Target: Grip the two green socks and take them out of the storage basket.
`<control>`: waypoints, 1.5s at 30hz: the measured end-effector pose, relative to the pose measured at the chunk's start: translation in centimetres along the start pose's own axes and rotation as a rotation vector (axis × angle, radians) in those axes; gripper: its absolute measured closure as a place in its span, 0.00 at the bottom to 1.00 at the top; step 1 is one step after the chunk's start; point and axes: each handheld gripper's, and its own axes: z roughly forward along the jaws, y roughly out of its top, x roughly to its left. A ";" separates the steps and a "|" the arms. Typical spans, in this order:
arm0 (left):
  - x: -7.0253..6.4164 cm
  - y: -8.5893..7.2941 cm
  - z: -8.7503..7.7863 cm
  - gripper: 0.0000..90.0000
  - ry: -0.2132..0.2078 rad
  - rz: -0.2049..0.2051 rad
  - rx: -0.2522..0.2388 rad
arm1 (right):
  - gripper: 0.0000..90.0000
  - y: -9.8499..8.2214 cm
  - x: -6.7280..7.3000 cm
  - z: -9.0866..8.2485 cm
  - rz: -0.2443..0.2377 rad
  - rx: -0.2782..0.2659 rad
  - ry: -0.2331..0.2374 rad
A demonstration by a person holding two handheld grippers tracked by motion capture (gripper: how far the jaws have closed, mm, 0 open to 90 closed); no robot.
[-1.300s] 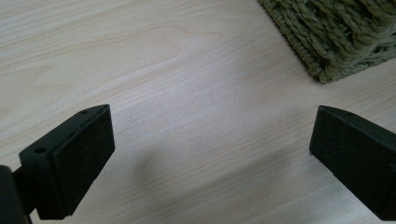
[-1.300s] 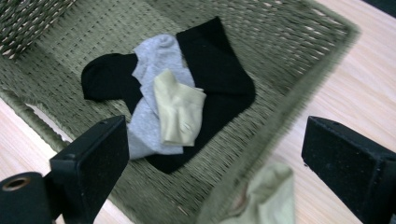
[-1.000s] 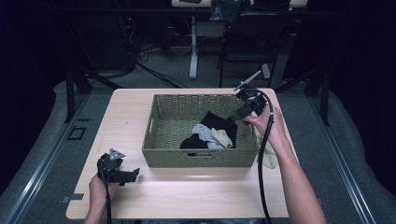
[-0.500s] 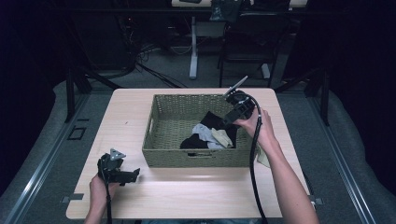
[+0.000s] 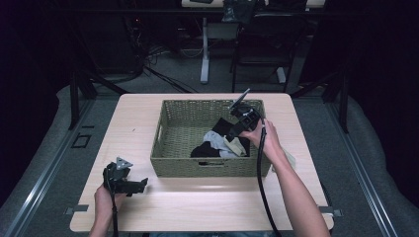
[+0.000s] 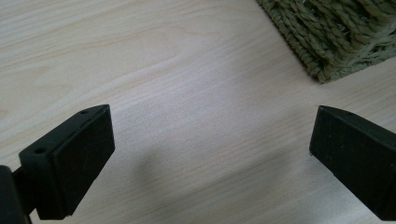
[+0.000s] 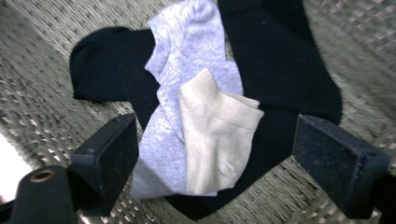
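A woven olive basket [image 5: 207,168] stands mid-table. Inside it lie a black sock [image 5: 202,149], a grey sock [image 5: 215,140] and a cream sock [image 5: 238,146], heaped together. My right gripper [image 5: 236,126] hovers open inside the basket's right half, just above the heap. Its own view has the cream sock [image 7: 215,135] between the spread jaws, on top of the grey sock [image 7: 187,88] and black sock [image 7: 280,70]; my right gripper [image 7: 215,158] touches none of them. My left gripper [image 5: 134,185] rests open over bare table at the front left, with the basket corner [image 6: 336,37] ahead of it.
A pale piece of cloth [image 5: 290,161] lies on the table right of the basket, partly behind the right forearm. The light wooden table [image 5: 197,212] has free room in front of and left of the basket. Desks and chairs stand beyond the far edge.
My right gripper has moved left from the basket's right rim and dipped inside, toward the socks. The left gripper has stayed put.
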 end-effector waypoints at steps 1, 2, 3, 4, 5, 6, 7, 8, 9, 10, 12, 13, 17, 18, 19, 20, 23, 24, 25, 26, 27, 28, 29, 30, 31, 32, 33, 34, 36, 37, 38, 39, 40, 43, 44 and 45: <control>0.0 0.0 0.0 0.00 0.000 0.000 0.000 | 0.16 0.0 0.0 0.0 0.000 0.000 0.000; 0.0 0.0 0.0 0.00 0.000 -0.003 0.001 | 0.17 0.2 0.1 0.8 -0.007 0.024 0.000; 0.0 0.0 0.1 0.00 0.000 -0.003 0.002 | 0.17 0.2 0.1 0.8 -0.007 0.024 0.000; 0.0 0.0 0.0 0.00 0.001 -0.002 0.003 | 0.19 0.4 0.3 1.6 -0.008 0.043 0.003; 0.0 0.0 0.0 0.00 0.003 0.002 -0.003 | 0.21 0.5 0.4 2.0 -0.002 0.045 0.002; -0.1 0.0 0.0 0.00 0.005 0.000 -0.008 | 0.23 0.6 0.4 2.2 -0.010 0.066 -0.002; -0.1 0.0 0.0 0.00 0.005 0.000 -0.008 | 0.24 0.7 0.4 2.5 -0.013 0.073 -0.006; 0.0 0.0 0.0 0.00 0.001 -0.002 -0.001 | 0.28 0.8 0.4 2.7 -0.009 0.088 -0.002; 0.0 0.0 0.0 0.00 0.001 -0.002 -0.001 | 0.28 0.8 0.4 2.7 -0.009 0.088 -0.002; 0.0 0.0 0.0 0.00 0.001 -0.001 -0.001 | 0.31 0.8 0.5 3.4 -0.008 0.101 -0.015; 0.0 0.0 0.0 0.00 0.003 0.003 -0.006 | 0.37 0.9 0.4 4.0 -0.008 0.121 -0.021; 0.0 0.0 0.0 0.00 0.003 0.003 -0.006 | 0.37 0.9 0.4 4.0 -0.008 0.121 -0.021; 0.0 0.0 0.0 0.00 -0.001 0.001 -0.001 | 0.60 1.0 0.2 5.1 0.025 0.145 -0.032; 0.0 0.0 -0.1 0.00 0.000 0.001 0.000 | 0.60 1.0 0.1 5.2 0.027 0.154 -0.035; 0.0 0.0 -0.1 0.00 0.002 -0.001 0.000 | 0.73 1.0 -0.1 5.1 0.014 0.176 -0.036; 0.0 -0.1 -0.1 0.00 0.001 -0.004 0.000 | 0.79 1.0 -0.1 5.2 0.027 0.166 -0.032; 0.0 -0.1 0.0 0.00 0.001 -0.003 0.001 | 0.87 0.8 -0.3 4.5 0.036 0.155 -0.033; 0.0 0.0 -0.1 0.00 0.002 -0.001 0.000 | 0.87 0.8 -0.3 4.2 0.038 0.148 -0.035; 0.0 0.0 -0.1 0.00 0.002 -0.001 0.000 | 0.87 0.8 -0.3 4.2 0.038 0.148 -0.035; 0.0 0.0 -0.1 0.00 0.001 -0.001 0.000 | 0.87 0.8 -0.3 3.7 0.037 0.144 -0.032; 0.0 0.0 -0.1 0.00 0.001 0.000 -0.001 | 0.88 0.6 -0.2 2.8 0.043 0.118 -0.036; 0.0 0.0 -0.1 0.00 0.001 0.001 -0.001 | 0.88 0.6 -0.2 2.2 0.032 0.114 -0.041; 0.0 0.0 -0.1 0.00 0.003 0.001 -0.003 | 0.88 0.6 -0.1 1.6 0.042 0.090 -0.042; 0.0 0.0 0.0 0.00 0.003 0.001 -0.003 | 0.88 0.6 -0.1 0.9 0.032 0.089 -0.046; 0.0 0.0 -0.1 0.00 0.001 0.002 0.001 | 0.88 0.6 -0.1 0.3 0.026 0.073 -0.048; 0.0 0.0 -0.1 0.00 0.001 0.002 0.001 | 0.88 0.6 0.0 -0.4 0.031 0.068 -0.041; -0.1 0.0 0.0 0.00 0.006 -0.001 -0.008 | 0.88 0.7 0.1 -1.0 0.024 0.060 -0.045; -0.1 0.0 0.0 0.00 0.006 -0.001 -0.008 | 0.88 0.7 0.1 -1.0 0.024 0.060 -0.045; 0.0 0.0 -0.1 0.00 -0.002 0.003 0.005 | 0.87 0.6 0.2 -1.9 0.033 0.028 -0.049; 0.0 0.0 -0.1 0.00 0.001 0.000 0.000 | 0.87 0.7 0.1 -2.7 0.023 0.029 -0.038; 0.0 0.0 -0.1 0.00 0.001 0.000 0.000 | 0.87 0.7 0.1 -2.7 0.023 0.029 -0.038; 0.0 0.0 -0.1 0.00 0.002 0.001 0.000 | 0.87 0.8 0.1 -3.1 0.021 0.032 -0.035; 0.0 0.0 -0.1 0.00 0.002 0.001 0.000 | 0.87 0.8 0.1 -3.5 0.023 0.021 -0.040; 0.0 0.0 -0.1 0.00 0.001 0.002 0.000 | 0.87 0.8 0.2 -4.4 0.021 0.016 -0.040; 0.0 0.0 -0.1 0.00 0.002 0.000 -0.002 | 0.87 0.9 0.2 -5.2 0.016 0.004 -0.041; 0.0 -0.1 0.0 0.00 0.006 -0.002 -0.005 | 0.87 0.9 0.2 -5.2 0.016 0.004 -0.041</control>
